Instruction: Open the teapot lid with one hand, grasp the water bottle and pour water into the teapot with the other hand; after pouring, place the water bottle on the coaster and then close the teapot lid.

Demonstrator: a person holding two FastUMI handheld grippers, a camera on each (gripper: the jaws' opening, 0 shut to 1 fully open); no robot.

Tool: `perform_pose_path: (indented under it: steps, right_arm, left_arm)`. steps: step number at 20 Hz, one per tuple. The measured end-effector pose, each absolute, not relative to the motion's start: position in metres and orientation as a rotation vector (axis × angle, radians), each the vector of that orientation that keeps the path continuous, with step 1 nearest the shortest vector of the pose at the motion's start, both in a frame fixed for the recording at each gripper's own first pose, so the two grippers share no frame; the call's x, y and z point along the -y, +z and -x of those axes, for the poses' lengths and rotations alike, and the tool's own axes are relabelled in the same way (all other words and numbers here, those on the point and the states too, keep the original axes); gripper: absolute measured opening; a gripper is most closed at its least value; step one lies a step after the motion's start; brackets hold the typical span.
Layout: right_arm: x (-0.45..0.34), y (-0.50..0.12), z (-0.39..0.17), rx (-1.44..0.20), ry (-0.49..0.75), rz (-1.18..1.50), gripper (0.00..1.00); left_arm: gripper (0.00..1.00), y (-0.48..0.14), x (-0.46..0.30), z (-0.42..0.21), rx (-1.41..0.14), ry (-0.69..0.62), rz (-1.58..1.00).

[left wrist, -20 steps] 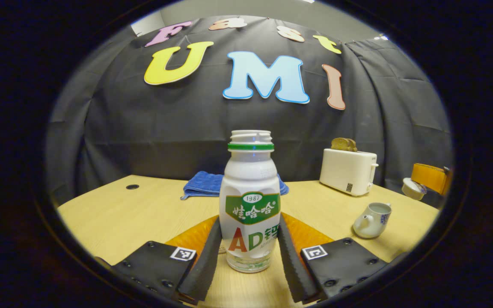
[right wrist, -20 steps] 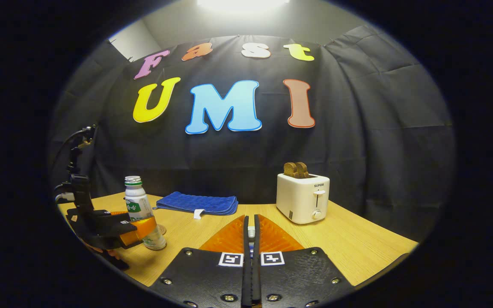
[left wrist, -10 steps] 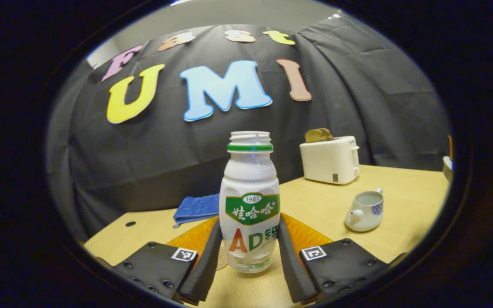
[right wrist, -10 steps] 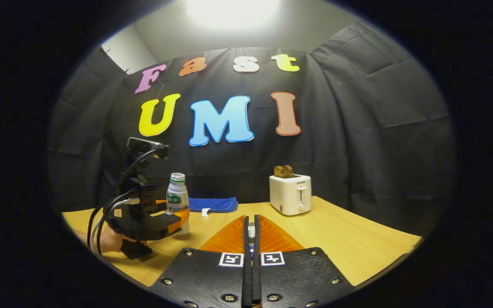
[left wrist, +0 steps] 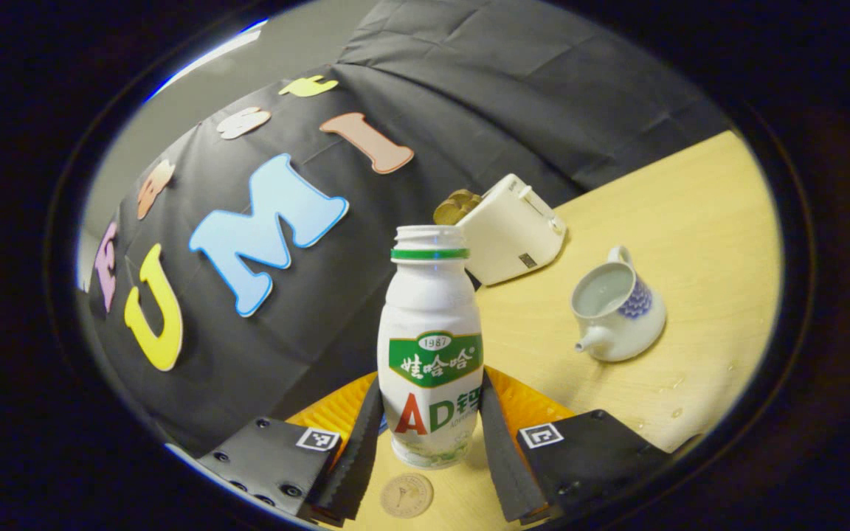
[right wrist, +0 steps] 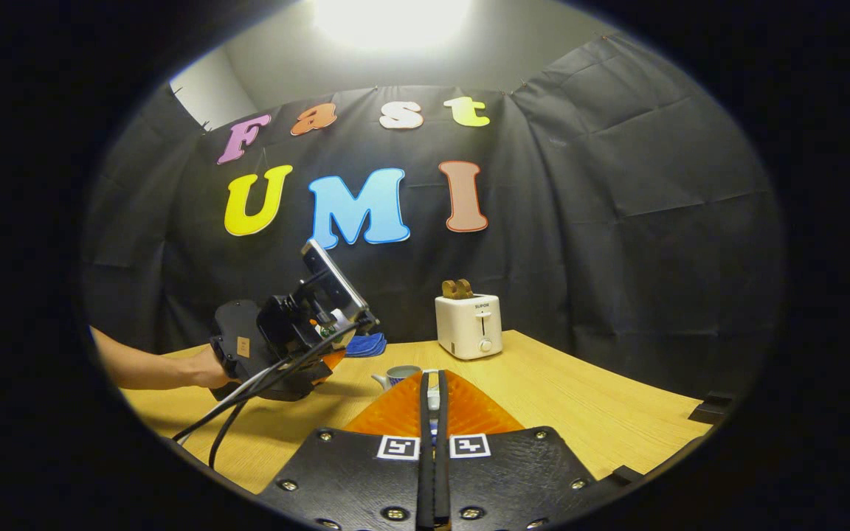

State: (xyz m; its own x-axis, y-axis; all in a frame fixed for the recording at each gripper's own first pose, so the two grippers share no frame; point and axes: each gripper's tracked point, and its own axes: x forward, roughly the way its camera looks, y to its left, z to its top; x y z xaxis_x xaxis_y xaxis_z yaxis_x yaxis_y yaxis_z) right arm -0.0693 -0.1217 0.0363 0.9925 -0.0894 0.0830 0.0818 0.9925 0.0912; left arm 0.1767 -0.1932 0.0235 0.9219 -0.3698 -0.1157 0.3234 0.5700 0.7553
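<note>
In the left gripper view, the left claw (left wrist: pixel 431 435) grips the bottle (left wrist: pixel 431 346) at the centre of the frame, one finger pressed on each side of its lower body. The bottle has no cap and sits lifted off the surface (left wrist: pixel 698 221), with the scene behind it tilted. The round coaster (left wrist: pixel 406 495) lies on the surface at the bottom centre, just below the bottle's base. The teapot (left wrist: pixel 617 310) stands at centre right, lid off, its mouth open and its spout pointing lower left. Behind it, at upper centre, is the toaster (left wrist: pixel 510 228) with bread in its slots.

In the right gripper view, the right claw (right wrist: pixel 433 442) at the bottom centre is closed narrow on a small pale piece; what that piece is cannot be told. Beyond its tips, the teapot (right wrist: pixel 398 376) peeks out at centre. The left claw, held by a hand (right wrist: pixel 211 369), is at centre left, tilted. The toaster (right wrist: pixel 468 335) stands right of centre, and a blue cloth (right wrist: pixel 366 344) lies beside the left claw.
</note>
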Motion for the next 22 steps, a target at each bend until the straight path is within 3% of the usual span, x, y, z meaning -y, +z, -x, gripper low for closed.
perform_pose_path:
  steps: [1, 4, 5, 6, 20, 22]
  right_arm:
    - [0.123, 0.035, 0.070, 0.086, -0.084, -0.093, 0.00]
    - [0.129, 0.034, 0.070, 0.085, -0.088, -0.103, 0.00]
    - [0.131, 0.031, 0.071, 0.084, -0.090, -0.107, 0.00]
    - [0.133, 0.030, 0.071, 0.082, -0.091, -0.110, 0.00]
    - [0.147, 0.024, 0.069, 0.074, -0.101, -0.129, 0.00]
    - [0.147, 0.026, 0.069, 0.078, -0.101, -0.127, 0.00]
  left_arm:
    - [0.74, 0.020, 0.196, -0.179, 0.053, -0.409, -0.917]
    - [0.78, 0.014, 0.199, -0.184, 0.054, -0.418, -1.013]
    - [0.74, 0.010, 0.200, -0.185, 0.050, -0.419, -1.048]
    - [0.78, 0.007, 0.201, -0.186, 0.045, -0.423, -1.073]
    - [0.78, -0.004, 0.211, -0.179, 0.088, -0.437, -1.424]
    - [0.72, -0.004, 0.210, -0.179, 0.093, -0.435, -1.444]
